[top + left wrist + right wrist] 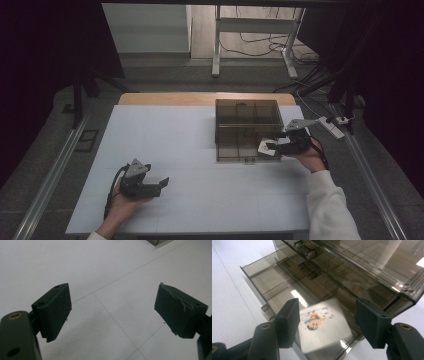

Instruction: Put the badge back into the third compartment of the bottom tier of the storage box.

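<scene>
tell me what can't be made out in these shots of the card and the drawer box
- Card: print blurred in the right gripper view; too small in the high view.
- Right gripper: whether its pads touch the card, unclear.
- Drawer box: contents behind smoky walls.
- Left gripper: body cut off.

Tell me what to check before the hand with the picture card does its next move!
1. Is the card between the right gripper jaws? Ok, though the pads seem not to press it.
2. Is the card over the smoky plastic drawer box? Ok, it hangs above the pulled-out drawer's near end.
3. Is the drawer open far enough? Ok, its compartments show.
4. Is the compartment under the card free? Cannot tell, the card covers it.
5. Is the left gripper out of the way? Ok, open over the white table, far from the box.
</scene>
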Demonstrator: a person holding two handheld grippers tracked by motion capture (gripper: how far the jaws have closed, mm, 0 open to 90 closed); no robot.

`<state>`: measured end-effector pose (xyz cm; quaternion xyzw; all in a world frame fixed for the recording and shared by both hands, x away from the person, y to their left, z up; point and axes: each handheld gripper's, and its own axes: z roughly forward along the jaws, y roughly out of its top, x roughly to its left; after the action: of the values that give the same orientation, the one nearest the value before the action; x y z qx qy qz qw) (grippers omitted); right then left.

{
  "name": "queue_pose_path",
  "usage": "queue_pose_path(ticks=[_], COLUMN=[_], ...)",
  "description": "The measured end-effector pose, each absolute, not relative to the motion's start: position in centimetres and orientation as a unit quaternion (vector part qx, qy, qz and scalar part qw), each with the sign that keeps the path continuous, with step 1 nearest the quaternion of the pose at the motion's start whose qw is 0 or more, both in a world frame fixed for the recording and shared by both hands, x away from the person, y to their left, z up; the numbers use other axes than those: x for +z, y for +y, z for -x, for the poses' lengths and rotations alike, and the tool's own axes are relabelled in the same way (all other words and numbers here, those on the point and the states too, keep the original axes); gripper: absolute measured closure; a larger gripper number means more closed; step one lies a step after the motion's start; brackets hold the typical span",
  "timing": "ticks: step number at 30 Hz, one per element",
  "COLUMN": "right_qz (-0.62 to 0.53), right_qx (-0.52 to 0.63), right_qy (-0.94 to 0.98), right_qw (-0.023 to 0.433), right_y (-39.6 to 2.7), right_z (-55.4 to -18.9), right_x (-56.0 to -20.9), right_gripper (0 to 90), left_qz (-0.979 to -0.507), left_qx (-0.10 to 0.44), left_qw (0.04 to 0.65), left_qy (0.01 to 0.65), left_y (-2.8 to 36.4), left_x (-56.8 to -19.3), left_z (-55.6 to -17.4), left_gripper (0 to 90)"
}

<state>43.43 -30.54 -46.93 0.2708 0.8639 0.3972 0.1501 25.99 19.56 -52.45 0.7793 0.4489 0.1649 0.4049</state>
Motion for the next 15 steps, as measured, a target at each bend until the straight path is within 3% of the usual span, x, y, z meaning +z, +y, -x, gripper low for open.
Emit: queue_pose_path(ticks=[15], right_qz=[-0.271], right_qx=[0.403], right_qy=[0.862], right_qw=[0.143], right_y=[-29.93], right_z=[-43.23], right_x=[-46.93], right_gripper=[34.9], left_qz=[-0.779], left_qx=[0.165], left_qw=[0.405], left_qy=[0.450], left_y=[19.59], left_x=[-52.44], left_z=[-25.97], left_gripper=[14.2])
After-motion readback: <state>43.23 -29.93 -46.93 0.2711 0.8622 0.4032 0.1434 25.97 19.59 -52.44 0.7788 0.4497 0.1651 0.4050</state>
